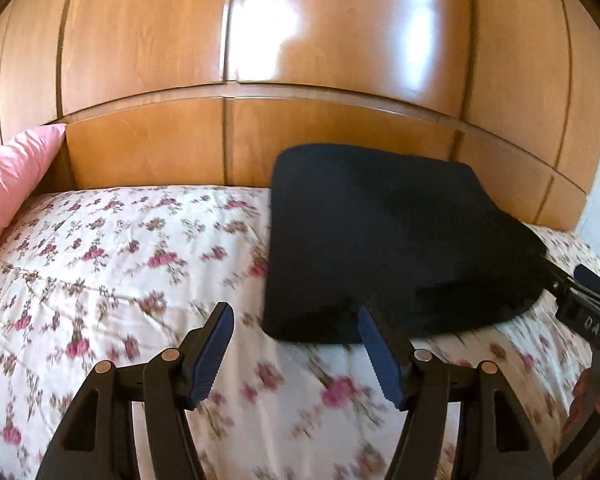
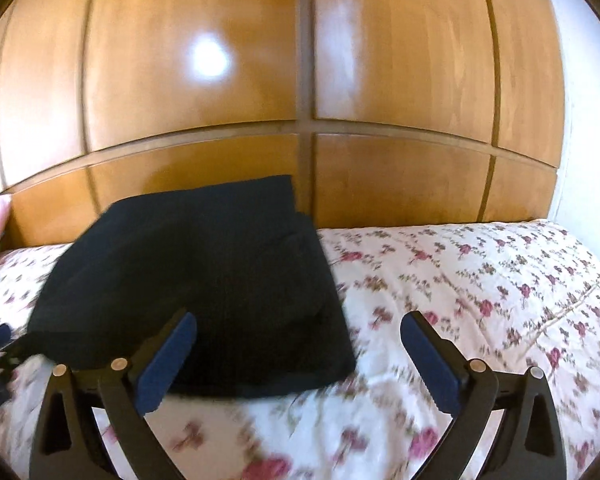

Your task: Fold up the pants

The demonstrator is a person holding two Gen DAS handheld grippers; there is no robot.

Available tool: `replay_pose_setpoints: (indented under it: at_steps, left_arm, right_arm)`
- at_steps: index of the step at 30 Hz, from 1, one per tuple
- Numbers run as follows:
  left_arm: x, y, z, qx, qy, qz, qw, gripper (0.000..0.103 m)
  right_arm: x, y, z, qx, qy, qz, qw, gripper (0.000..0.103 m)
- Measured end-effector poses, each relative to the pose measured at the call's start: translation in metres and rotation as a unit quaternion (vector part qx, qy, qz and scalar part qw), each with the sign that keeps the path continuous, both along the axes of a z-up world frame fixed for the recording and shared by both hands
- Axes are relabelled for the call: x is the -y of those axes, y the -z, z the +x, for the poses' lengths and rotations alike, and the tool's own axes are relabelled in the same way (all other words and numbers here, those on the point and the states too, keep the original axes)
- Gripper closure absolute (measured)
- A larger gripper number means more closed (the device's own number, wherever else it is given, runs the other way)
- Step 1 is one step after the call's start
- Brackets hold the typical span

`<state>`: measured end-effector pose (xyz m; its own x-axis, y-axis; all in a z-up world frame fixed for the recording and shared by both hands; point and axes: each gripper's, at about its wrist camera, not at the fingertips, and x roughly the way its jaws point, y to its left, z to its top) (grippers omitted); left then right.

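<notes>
The dark navy pants [image 1: 396, 236] lie folded into a compact flat rectangle on the flowered bedspread [image 1: 112, 264], close to the wooden panels. My left gripper [image 1: 296, 312] hovers open just in front of the pile's near edge, with nothing between its blue pads. In the right wrist view the folded pants [image 2: 204, 280] lie ahead and to the left. My right gripper [image 2: 298, 322] is wide open above the bedspread [image 2: 480, 280]; its left pad overlaps the pile's near edge in the picture, and nothing is gripped. The right gripper's body [image 1: 588, 312] shows at the left view's right edge.
Glossy wooden wardrobe panels [image 1: 340, 60] rise directly behind the bed. A pink pillow [image 1: 12, 184] leans at the bed's far left. Bare bedspread stretches left of the pile and to its right [image 2: 500, 264]. A white wall [image 2: 588, 120] shows at far right.
</notes>
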<state>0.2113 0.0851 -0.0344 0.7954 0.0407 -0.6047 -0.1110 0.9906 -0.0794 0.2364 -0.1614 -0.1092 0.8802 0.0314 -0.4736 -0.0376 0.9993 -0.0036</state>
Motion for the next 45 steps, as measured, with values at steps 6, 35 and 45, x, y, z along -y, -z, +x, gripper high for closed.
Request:
replay_pose_setpoints:
  at_steps: [6,35,45]
  left_arm:
    - [0.026,-0.017,-0.044,0.060,-0.013,0.018,0.9980,0.036]
    - [0.040,-0.019,-0.077,0.094,-0.016,0.031,0.9950,0.036]
    - [0.041,-0.020,-0.078,0.096,-0.014,0.031,0.9948,0.036]
  right_arm:
    - [-0.010,-0.003,-0.049,0.007,0.012,0.003,1.000,0.000]
    - [-0.020,0.008,-0.094,0.029,-0.004,-0.004,1.000,0.001]
    - [-0.016,0.008,-0.095,0.034,0.000,0.008,0.999,0.000]
